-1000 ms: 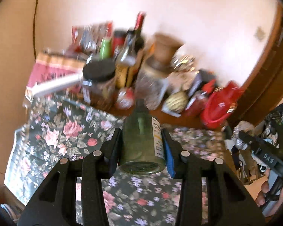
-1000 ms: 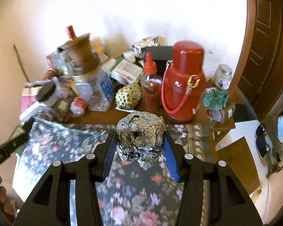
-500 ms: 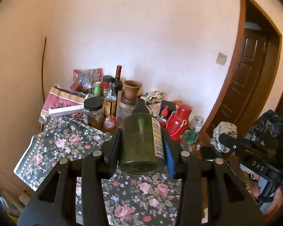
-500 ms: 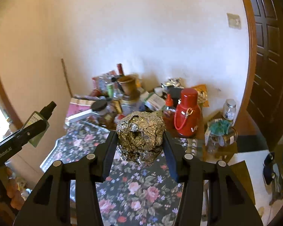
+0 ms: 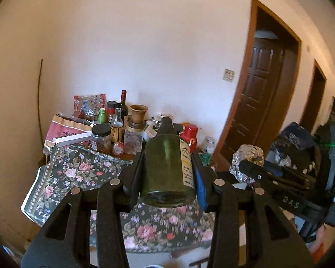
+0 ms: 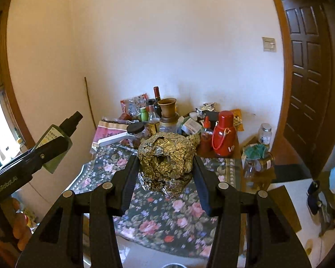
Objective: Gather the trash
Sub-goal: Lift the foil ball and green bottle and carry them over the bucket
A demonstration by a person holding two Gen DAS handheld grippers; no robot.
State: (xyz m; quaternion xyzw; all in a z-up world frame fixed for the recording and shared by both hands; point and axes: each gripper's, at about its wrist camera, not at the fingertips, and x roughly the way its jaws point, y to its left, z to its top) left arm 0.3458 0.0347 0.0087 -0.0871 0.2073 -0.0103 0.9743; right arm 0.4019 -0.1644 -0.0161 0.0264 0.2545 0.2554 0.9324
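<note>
Green glass or plastic, I cannot tell which: a dark spray bottle (image 5: 167, 169) with a black nozzle and a white label lies pinched between the two pads of the left claw (image 5: 167, 176), its base toward the camera and its nozzle pointing away. It hangs in the air above the near end of the floral cloth (image 5: 78, 174) that covers the tabletop (image 6: 239, 147). The right wrist view shows the same bottle from the side, at the left edge, tilted with the nozzle up.

Crumpled into a rough ball, a wad of foil (image 6: 167, 158) sits clamped in the right claw (image 6: 166, 174), both pads pressing its sides; it too is clear of the cloth, held above it. In the left wrist view that foil appears at the right, level with the bottle and apart from it.

At the far end of the tabletop, against the wall, stands a crowd of things: a red flask (image 6: 223, 136) with a cord handle, a red squeeze bottle (image 6: 206, 138) beside it, a brown clay pot (image 6: 167, 109) atop a jar, a wine bottle (image 6: 156, 98) behind, and a black-lidded jar (image 5: 101, 139). A dark wooden door (image 6: 308, 71) stands at the right.
</note>
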